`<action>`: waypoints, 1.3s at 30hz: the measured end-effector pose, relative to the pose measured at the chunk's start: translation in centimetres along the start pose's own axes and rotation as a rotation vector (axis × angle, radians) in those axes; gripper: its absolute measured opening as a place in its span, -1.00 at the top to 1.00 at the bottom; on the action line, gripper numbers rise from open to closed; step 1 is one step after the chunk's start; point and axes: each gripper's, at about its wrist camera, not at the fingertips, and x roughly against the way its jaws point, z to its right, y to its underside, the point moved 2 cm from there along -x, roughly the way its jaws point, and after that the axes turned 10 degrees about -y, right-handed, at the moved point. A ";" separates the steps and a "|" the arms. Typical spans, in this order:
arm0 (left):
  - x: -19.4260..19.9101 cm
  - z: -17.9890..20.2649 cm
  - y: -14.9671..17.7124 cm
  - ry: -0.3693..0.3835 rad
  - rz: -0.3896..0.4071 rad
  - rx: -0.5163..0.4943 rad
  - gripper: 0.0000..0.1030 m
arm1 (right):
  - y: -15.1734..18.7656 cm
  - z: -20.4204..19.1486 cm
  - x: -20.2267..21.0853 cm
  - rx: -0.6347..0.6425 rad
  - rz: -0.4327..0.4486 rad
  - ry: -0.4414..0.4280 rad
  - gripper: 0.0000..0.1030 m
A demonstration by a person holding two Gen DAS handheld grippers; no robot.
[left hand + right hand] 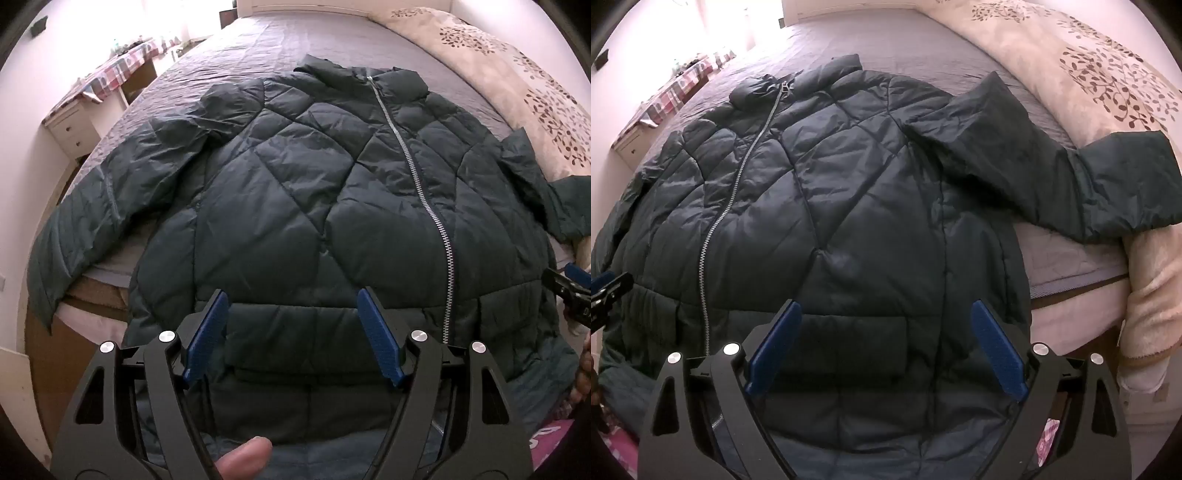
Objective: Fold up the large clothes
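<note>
A dark green quilted puffer jacket [295, 192] lies front up on the bed, zipped, collar far, hem hanging over the near edge. It fills the right wrist view [849, 206] too. Its left sleeve [85, 221] drapes off the bed's left side. Its right sleeve [1089, 184] reaches onto the blanket. My left gripper [293, 299] is open and empty, hovering above the hem left of the zipper [436, 214]. My right gripper [886, 310] is open and empty above the hem right of the zipper [713, 236]. Each gripper's tip shows at the other view's edge.
The bed has a grey-purple quilted cover [280, 40]. A cream blanket with a leaf print [1089, 66] lies along the right side. A white desk with a checked cloth [110, 74] stands left of the bed. The bed's wooden frame [74, 350] shows at lower left.
</note>
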 end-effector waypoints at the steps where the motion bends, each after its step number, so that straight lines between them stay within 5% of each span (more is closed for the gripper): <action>1: 0.0 0.0 0.0 0.000 0.001 0.000 -0.41 | 0.0 0.0 0.0 0.000 -0.001 0.000 -0.75; 39: 0.0 0.0 0.0 0.006 -0.002 0.003 -0.41 | 0.5 0.3 0.1 -0.009 -0.005 -0.010 -0.75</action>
